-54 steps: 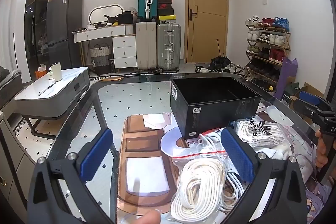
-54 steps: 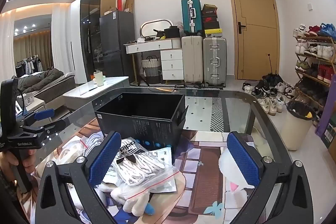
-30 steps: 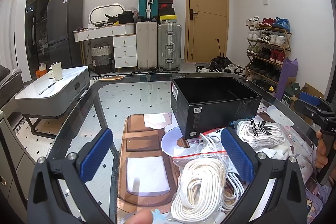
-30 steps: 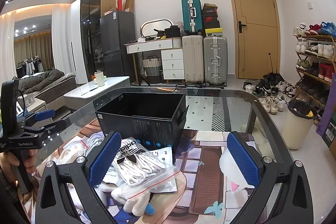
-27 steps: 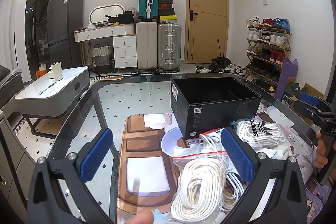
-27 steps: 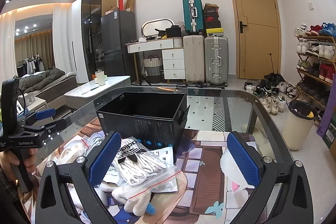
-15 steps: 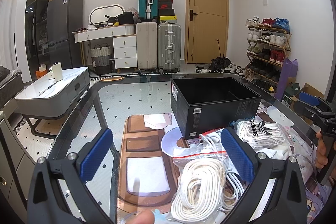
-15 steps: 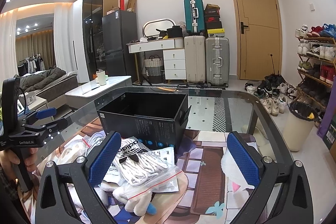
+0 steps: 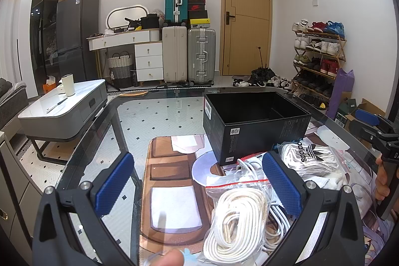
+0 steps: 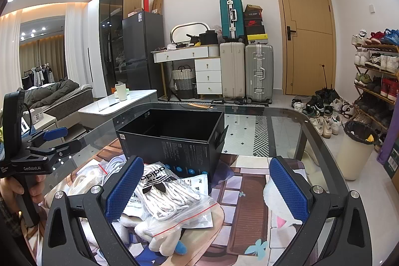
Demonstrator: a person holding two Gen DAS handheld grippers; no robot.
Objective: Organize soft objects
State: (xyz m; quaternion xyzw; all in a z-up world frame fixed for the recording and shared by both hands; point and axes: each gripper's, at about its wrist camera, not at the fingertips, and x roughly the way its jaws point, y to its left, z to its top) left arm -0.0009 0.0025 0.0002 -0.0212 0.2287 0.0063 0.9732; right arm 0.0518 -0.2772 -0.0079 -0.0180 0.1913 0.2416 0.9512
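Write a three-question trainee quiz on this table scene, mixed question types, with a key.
1. True or false: the black box already holds a bag.
2. Which bag lies nearest the left gripper: A) the adidas bag, B) the bag of white cord?
3. Fill in: both the left gripper and the right gripper have their jaws ____.

Key: 1. False, its visible interior is empty. 2. B. 3. Open.
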